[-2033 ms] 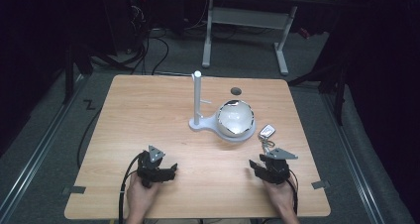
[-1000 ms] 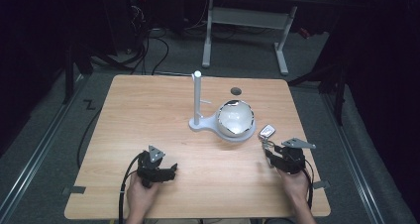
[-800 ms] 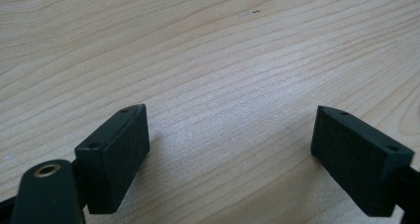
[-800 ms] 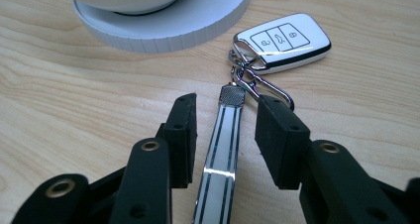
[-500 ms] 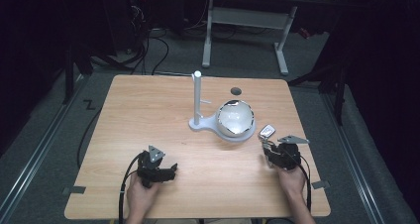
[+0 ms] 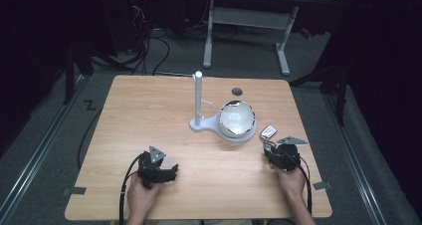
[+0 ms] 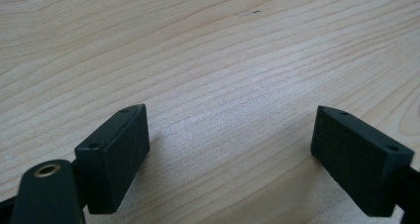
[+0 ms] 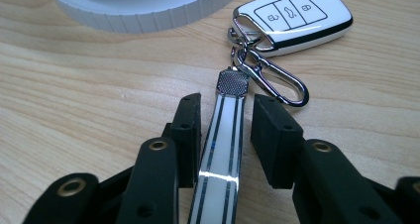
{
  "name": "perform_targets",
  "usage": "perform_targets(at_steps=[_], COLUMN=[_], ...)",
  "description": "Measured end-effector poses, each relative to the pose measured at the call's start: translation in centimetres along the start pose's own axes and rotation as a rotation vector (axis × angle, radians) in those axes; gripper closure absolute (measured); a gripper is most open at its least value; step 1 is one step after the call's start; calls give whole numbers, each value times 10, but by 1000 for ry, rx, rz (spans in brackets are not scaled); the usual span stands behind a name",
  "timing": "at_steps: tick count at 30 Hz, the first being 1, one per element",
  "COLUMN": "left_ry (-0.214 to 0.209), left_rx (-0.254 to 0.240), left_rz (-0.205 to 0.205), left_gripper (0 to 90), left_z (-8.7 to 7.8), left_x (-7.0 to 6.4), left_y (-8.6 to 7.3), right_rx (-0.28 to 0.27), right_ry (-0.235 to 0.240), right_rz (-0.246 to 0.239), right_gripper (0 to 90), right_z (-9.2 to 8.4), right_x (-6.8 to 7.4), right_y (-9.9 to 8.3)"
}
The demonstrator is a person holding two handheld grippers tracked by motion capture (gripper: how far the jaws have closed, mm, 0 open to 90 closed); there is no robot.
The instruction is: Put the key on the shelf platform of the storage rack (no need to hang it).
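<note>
A white car key fob [image 6: 268, 131] lies on the wooden table [image 6: 149, 110], right of a white dish [image 6: 237, 119]. In the right gripper view the fob [image 8: 292, 16] hangs on a metal clip [image 8: 270, 80] joined to a white striped strap [image 8: 225, 140]. My right gripper [image 6: 268, 148] sits just behind the fob. Its jaws straddle the strap with a narrow gap on each side, so the right gripper [image 8: 225, 107] is open. My left gripper [image 6: 171, 169] rests near the front left, and in its own view the left gripper [image 7: 230, 135] is wide open over bare wood.
The dish is joined to a white stand with an upright post [image 6: 198, 98] at mid-table; its ribbed rim [image 8: 148, 6] lies just beyond the strap. A small dark round spot [image 6: 237, 91] marks the table behind the dish. Desk legs and cables stand on the floor beyond.
My right gripper has moved forward toward the key fob and now has its jaws around the strap. The left gripper has stayed where it was.
</note>
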State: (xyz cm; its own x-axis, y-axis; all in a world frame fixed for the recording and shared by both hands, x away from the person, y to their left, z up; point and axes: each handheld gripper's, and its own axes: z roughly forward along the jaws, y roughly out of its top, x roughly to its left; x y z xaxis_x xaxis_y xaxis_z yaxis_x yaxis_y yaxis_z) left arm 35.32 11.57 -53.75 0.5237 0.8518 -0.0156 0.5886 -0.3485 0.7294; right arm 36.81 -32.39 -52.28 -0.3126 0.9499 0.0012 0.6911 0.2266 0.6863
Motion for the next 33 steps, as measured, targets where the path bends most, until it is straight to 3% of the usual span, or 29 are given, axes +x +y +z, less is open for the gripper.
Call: perform_targets(at_steps=[2, 10, 26, 33], left_ry=[1, 0, -1, -1], left_rx=[1, -1, 0, 0], left_rz=[0, -3, -2, -2], left_gripper=[154, 155, 156, 156], left_z=[0, 0, 0, 0], left_x=[0, 0, 0, 0], left_y=[0, 0, 0, 0], right_rx=[-1, -12, -9, -64], right_ry=[-14, -15, 3, 8], right_rz=[-27, -38, -34, -9], right_gripper=[693, 745, 755, 756], right_z=[0, -1, -6, -18], right_x=[2, 4, 1, -3], right_y=[-1, -3, -5, -4])
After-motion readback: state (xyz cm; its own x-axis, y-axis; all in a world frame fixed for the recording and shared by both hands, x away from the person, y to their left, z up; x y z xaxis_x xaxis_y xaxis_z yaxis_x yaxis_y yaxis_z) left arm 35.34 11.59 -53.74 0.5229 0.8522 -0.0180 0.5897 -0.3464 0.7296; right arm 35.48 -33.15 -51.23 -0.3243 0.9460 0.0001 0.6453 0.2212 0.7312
